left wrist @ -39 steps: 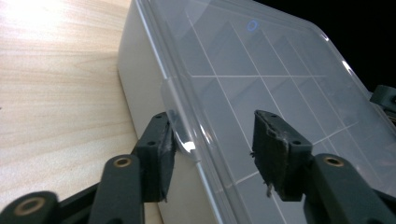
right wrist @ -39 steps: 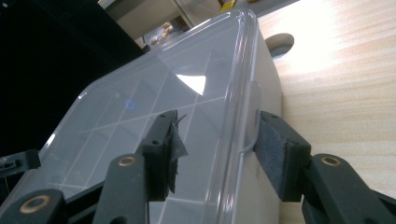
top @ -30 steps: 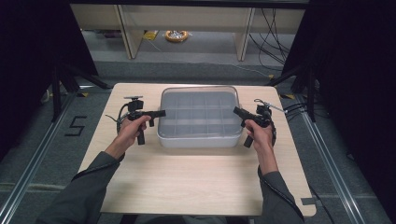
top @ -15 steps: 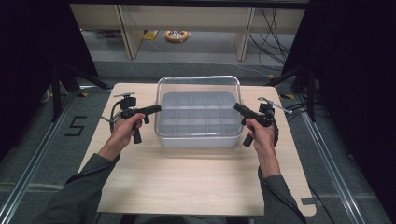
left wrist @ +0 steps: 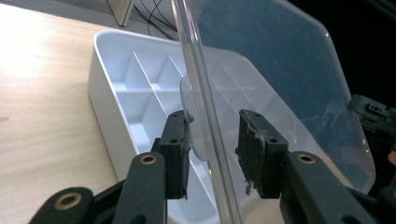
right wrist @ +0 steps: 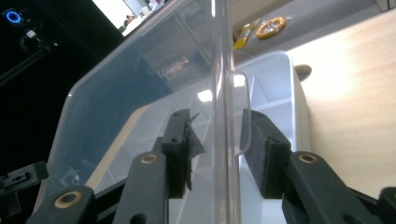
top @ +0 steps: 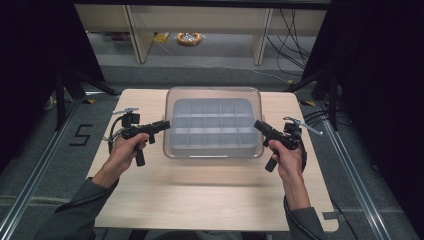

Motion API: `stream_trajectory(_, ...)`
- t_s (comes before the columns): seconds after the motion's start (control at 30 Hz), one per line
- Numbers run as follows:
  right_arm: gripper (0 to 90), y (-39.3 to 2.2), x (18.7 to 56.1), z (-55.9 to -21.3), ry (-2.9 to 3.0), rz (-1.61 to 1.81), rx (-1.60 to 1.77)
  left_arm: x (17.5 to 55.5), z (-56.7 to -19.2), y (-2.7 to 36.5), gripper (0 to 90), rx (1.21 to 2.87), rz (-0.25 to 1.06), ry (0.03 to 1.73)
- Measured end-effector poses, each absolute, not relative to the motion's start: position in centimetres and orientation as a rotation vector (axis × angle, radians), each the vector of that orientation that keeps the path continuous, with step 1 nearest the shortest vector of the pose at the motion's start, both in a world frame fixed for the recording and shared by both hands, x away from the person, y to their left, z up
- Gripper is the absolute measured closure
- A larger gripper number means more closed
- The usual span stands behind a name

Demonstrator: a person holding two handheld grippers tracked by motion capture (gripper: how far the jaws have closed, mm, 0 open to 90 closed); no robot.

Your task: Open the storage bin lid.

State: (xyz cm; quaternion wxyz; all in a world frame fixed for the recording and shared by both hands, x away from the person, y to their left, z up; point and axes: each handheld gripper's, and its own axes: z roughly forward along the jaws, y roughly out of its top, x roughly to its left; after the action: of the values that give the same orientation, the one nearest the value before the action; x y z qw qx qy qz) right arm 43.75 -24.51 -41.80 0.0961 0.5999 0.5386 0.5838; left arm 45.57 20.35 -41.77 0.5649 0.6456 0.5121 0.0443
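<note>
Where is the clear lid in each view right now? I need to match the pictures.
High view: clear lid sits centre, over the white divided tray.
Left gripper view: it crosses from top centre to lower right, its edge between the jaws.
Right gripper view: it fills the left and centre, its edge between the jaws.
Shared landmark: the tray's dividers.

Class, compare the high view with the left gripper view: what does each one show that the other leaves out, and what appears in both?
High view alone: the person's two hands, left hand and right hand, the whole wooden table and the floor beyond it, with a yellow object lying there.

Left gripper view alone: close up, the left gripper with its jaws on either side of the clear lid's edge and side tab.

Both: the clear lid lifted above the white divided tray, and the right gripper at the lid's far end.
</note>
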Motion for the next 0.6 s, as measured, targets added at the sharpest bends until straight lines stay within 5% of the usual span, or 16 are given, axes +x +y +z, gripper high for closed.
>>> stream_trajectory(0.6,63.4,-25.3,36.0,-44.4,1.656,1.685,1.817,38.6,-45.0,20.4,62.7,1.612,0.017,1.160)
